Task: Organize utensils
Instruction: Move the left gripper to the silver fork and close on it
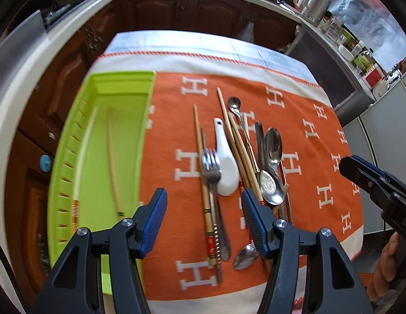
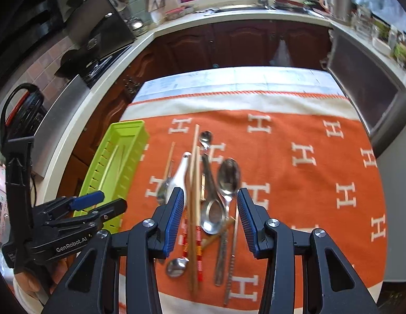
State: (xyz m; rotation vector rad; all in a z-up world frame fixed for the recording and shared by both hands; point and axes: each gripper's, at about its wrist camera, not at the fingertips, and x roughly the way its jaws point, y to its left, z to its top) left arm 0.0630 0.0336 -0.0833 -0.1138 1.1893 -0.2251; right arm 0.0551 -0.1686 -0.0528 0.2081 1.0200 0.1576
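Both the left gripper (image 1: 204, 206) and right gripper (image 2: 210, 206) hang spread and empty above the utensil pile (image 1: 239, 162) mid-cloth, while two chopsticks (image 1: 112, 157) already lie in the green tray (image 1: 124, 78) at the table's left edge.

Glossy plastic tray (image 1: 72, 162), woven cloth (image 1: 321, 130), shiny metal spoons (image 1: 272, 146), wooden chopsticks (image 1: 200, 144).

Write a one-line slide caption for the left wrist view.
Open left gripper hovers over mixed utensils on the orange cloth; two chopsticks lie in the green tray.
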